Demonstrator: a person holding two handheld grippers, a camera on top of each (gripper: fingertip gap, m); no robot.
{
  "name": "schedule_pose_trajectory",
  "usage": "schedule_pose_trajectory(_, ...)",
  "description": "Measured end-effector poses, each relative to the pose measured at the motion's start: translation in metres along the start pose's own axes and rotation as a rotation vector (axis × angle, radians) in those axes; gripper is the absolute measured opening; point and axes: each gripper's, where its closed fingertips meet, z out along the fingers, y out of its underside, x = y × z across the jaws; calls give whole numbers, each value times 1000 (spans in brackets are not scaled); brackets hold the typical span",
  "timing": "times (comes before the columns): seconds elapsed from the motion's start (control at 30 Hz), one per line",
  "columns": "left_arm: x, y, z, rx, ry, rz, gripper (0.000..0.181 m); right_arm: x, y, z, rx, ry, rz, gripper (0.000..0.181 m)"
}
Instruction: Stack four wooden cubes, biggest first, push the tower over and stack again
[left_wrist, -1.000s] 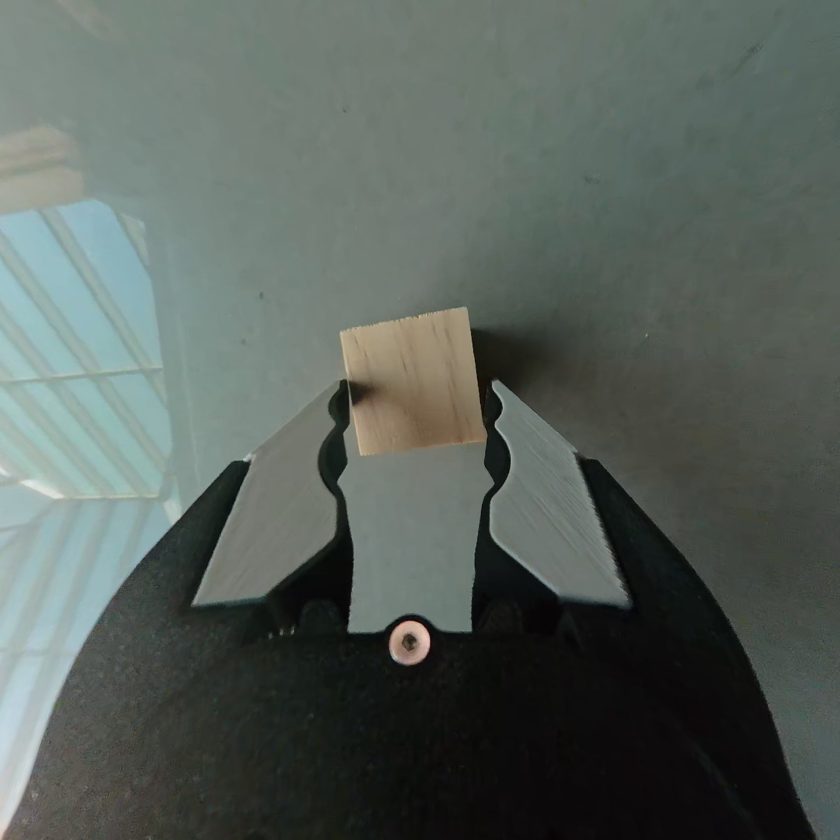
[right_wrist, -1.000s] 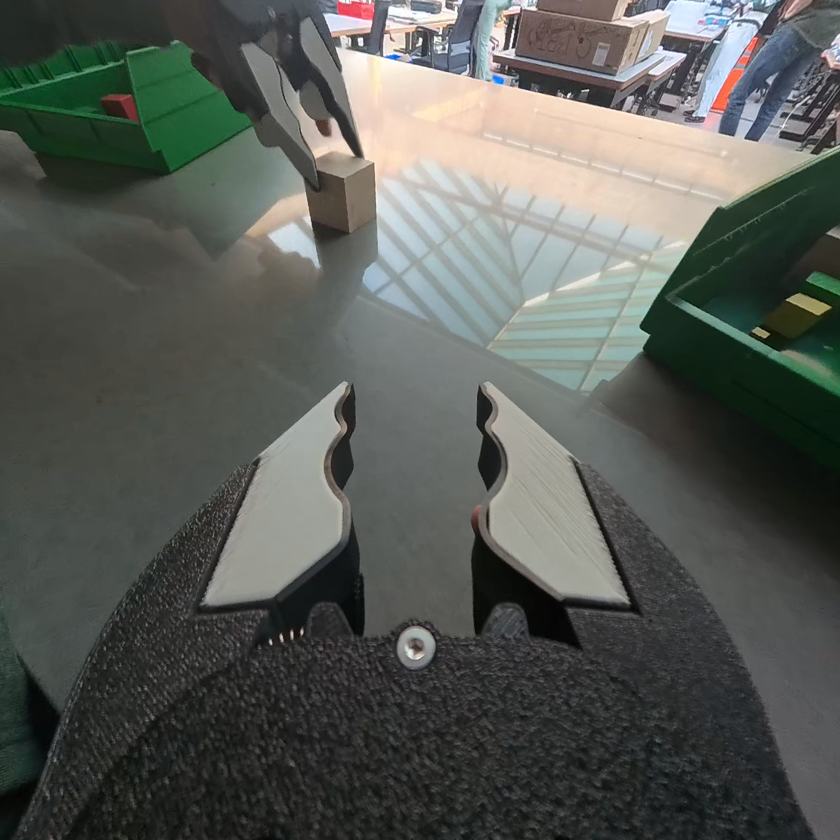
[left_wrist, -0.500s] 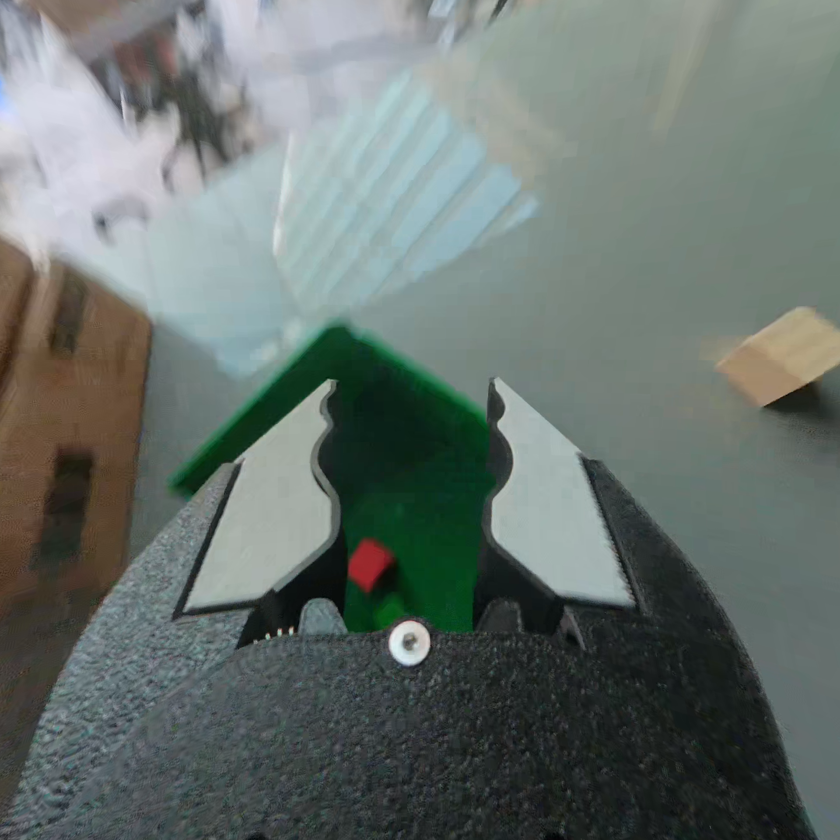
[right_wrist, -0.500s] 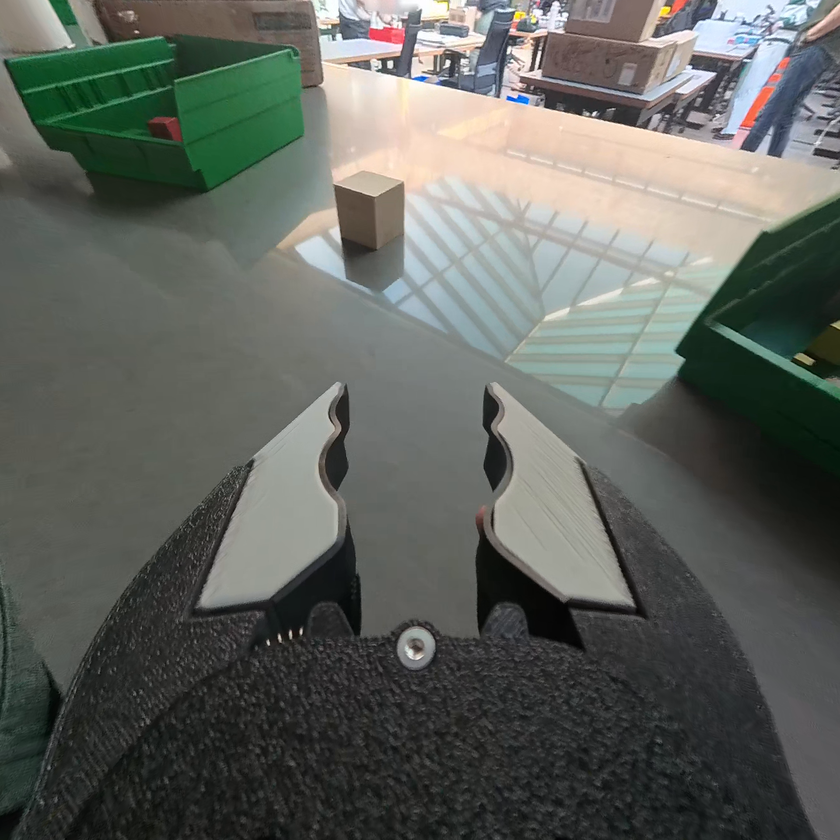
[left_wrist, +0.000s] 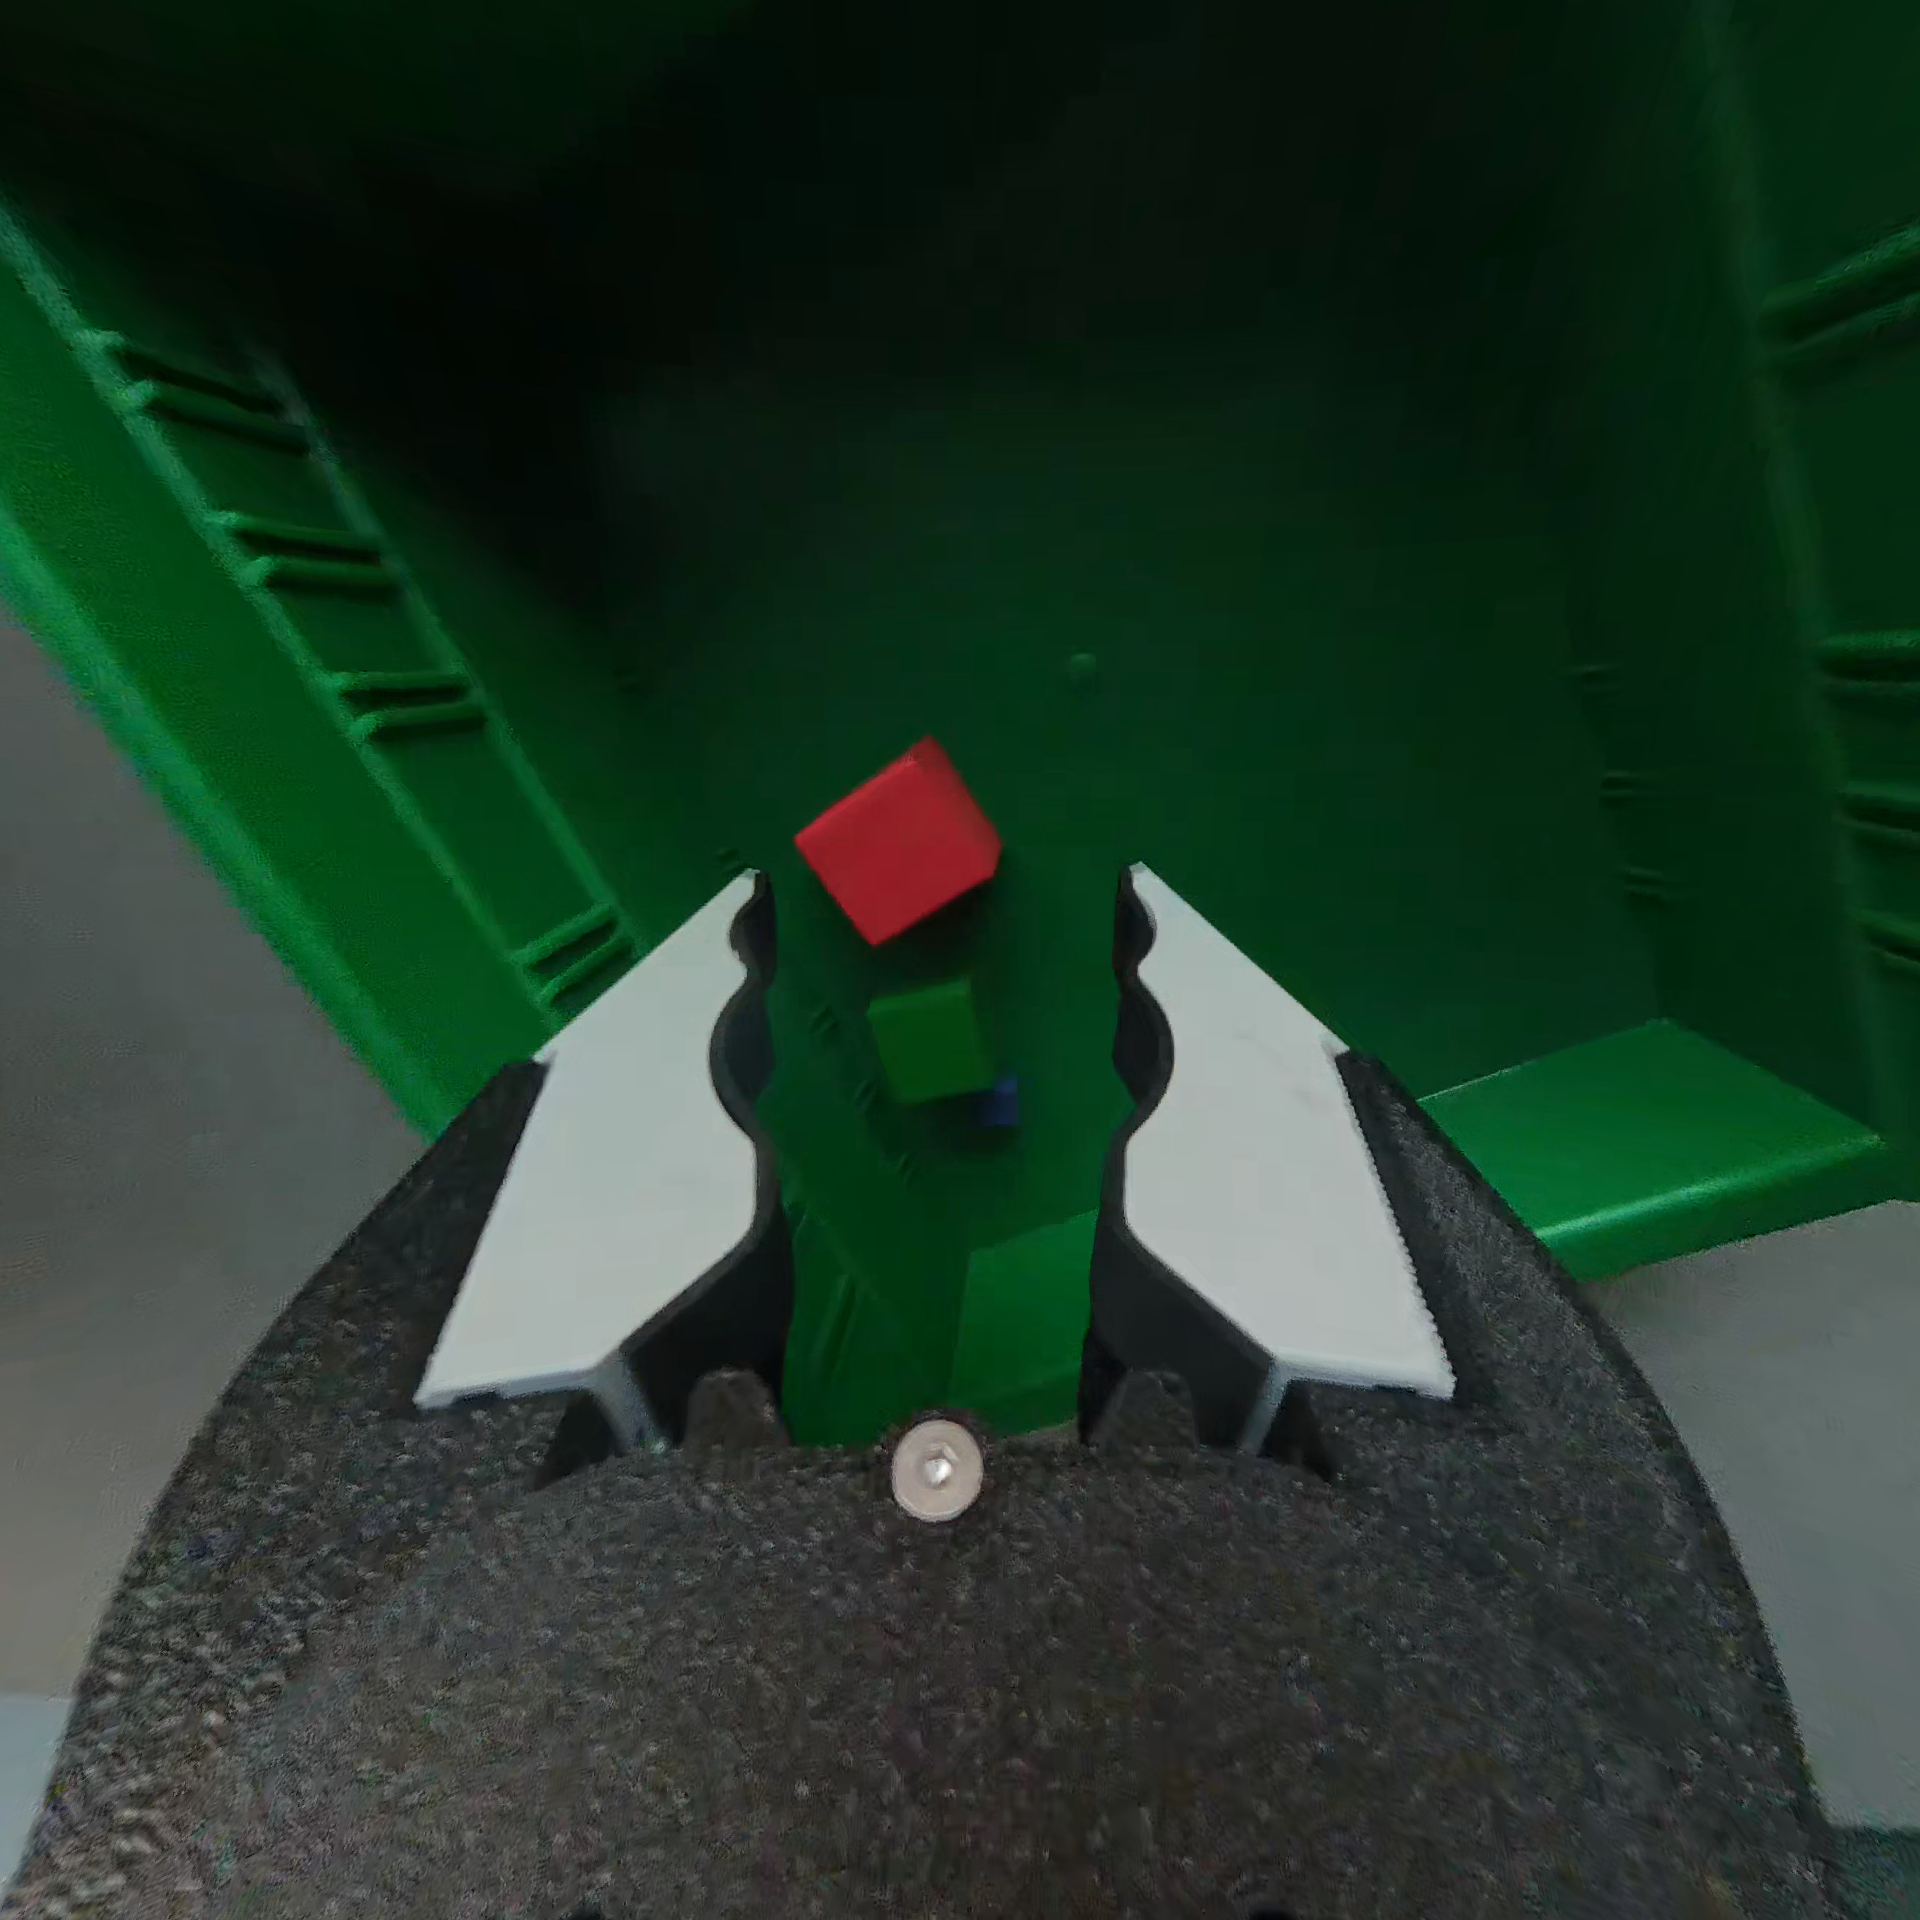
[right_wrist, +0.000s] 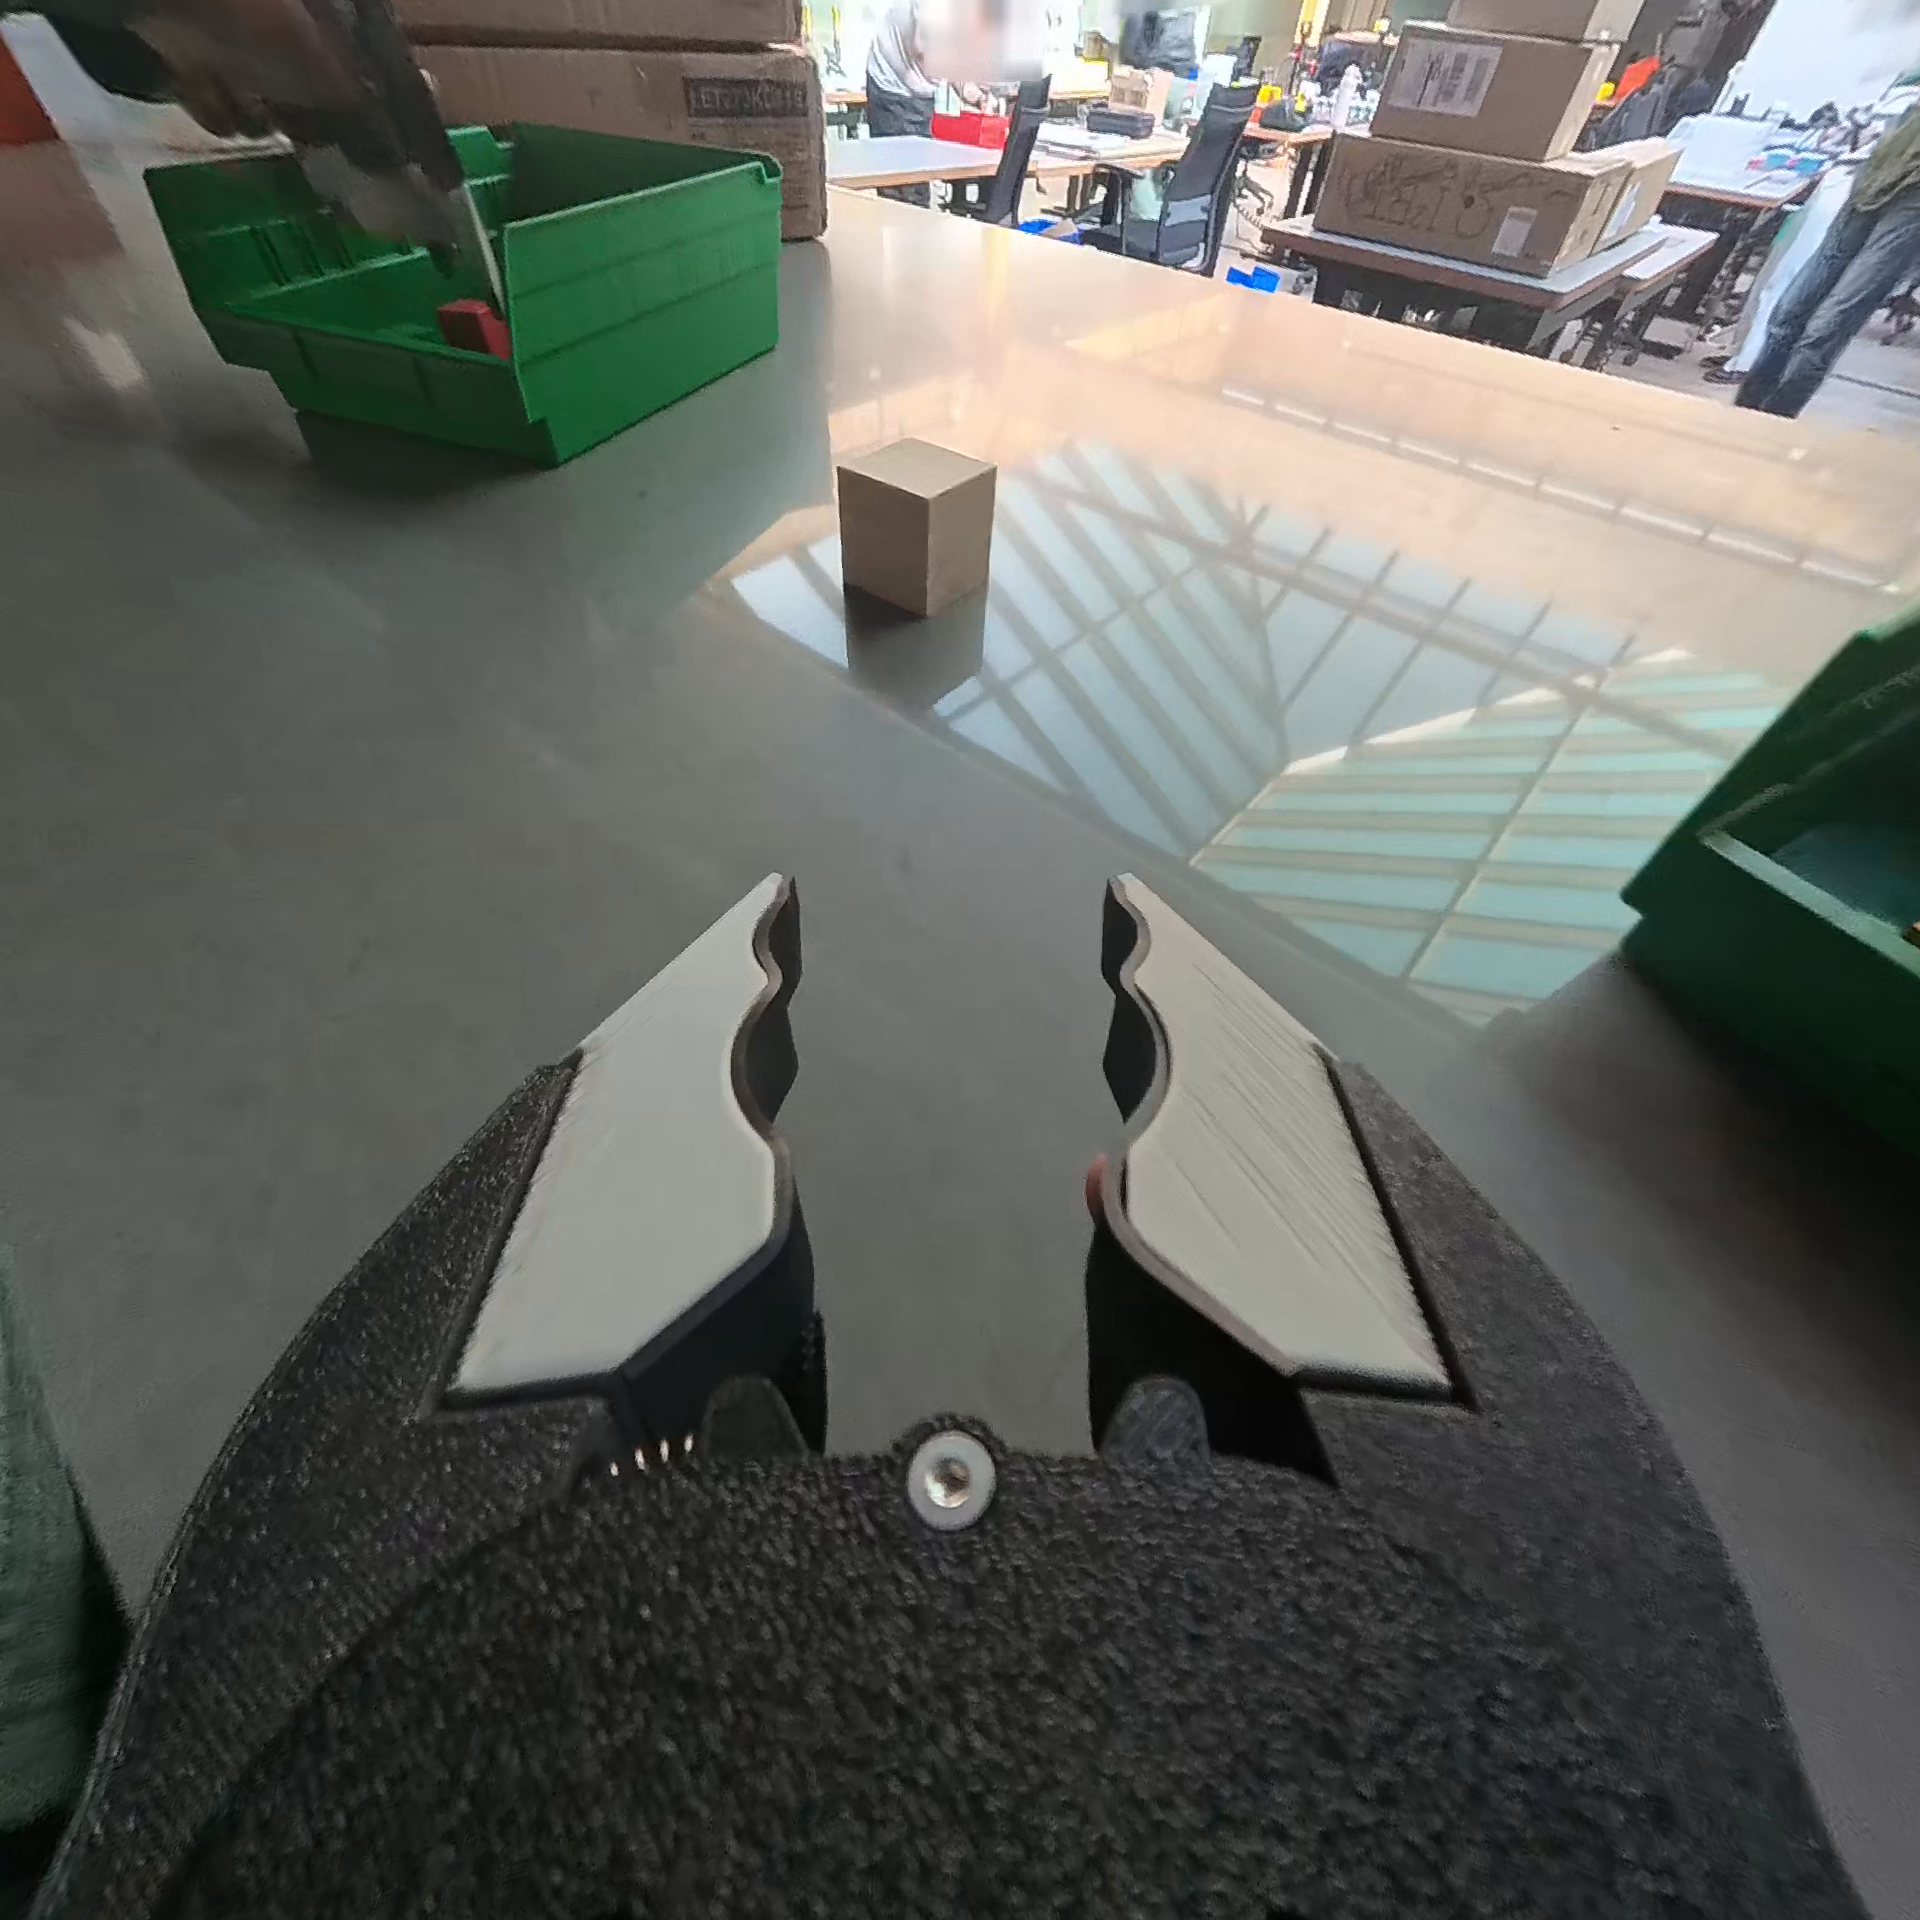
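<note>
My left gripper (left_wrist: 943, 883) is open and empty, hanging over the inside of a green bin (left_wrist: 1351, 520). A red cube (left_wrist: 896, 840) lies on the bin floor just beyond the fingertips, with a green block (left_wrist: 928, 1039) and a small blue block (left_wrist: 1000, 1101) between the fingers. In the right wrist view the left gripper (right_wrist: 416, 223) shows blurred above that bin (right_wrist: 644, 270), near the red cube (right_wrist: 470, 322). My right gripper (right_wrist: 951, 904) is open and empty low over the grey table (right_wrist: 364, 727). A plain wooden cube (right_wrist: 914, 538) stands alone on the table ahead of it.
A second green bin (right_wrist: 1787, 914) sits at the right edge. Cardboard boxes (right_wrist: 623, 94) stand behind the left bin. Beyond the table are desks, chairs, more boxes (right_wrist: 1475, 177) and a standing person (right_wrist: 1829, 281).
My left gripper let go of the wooden cube, swung left away from it and now hangs over the green bin. My right gripper stayed open and shifted slightly.
</note>
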Motion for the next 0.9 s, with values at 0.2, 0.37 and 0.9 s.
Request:
schedule_pose_trajectory(0.2, -7, 6, 22, -169, -141, 416, 73, 13, 12, -16, -17, 54, 34, 58)
schedule_pose_trajectory(0.37, -8, 0, 25, -198, -110, 591, 66, 20, 16, -22, -28, 80, 46, 58)
schedule_pose_trajectory(0.9, 109, -54, -112, 118, 75, 987, 31, 9, 12, -8, -34, 45, 39, 58)
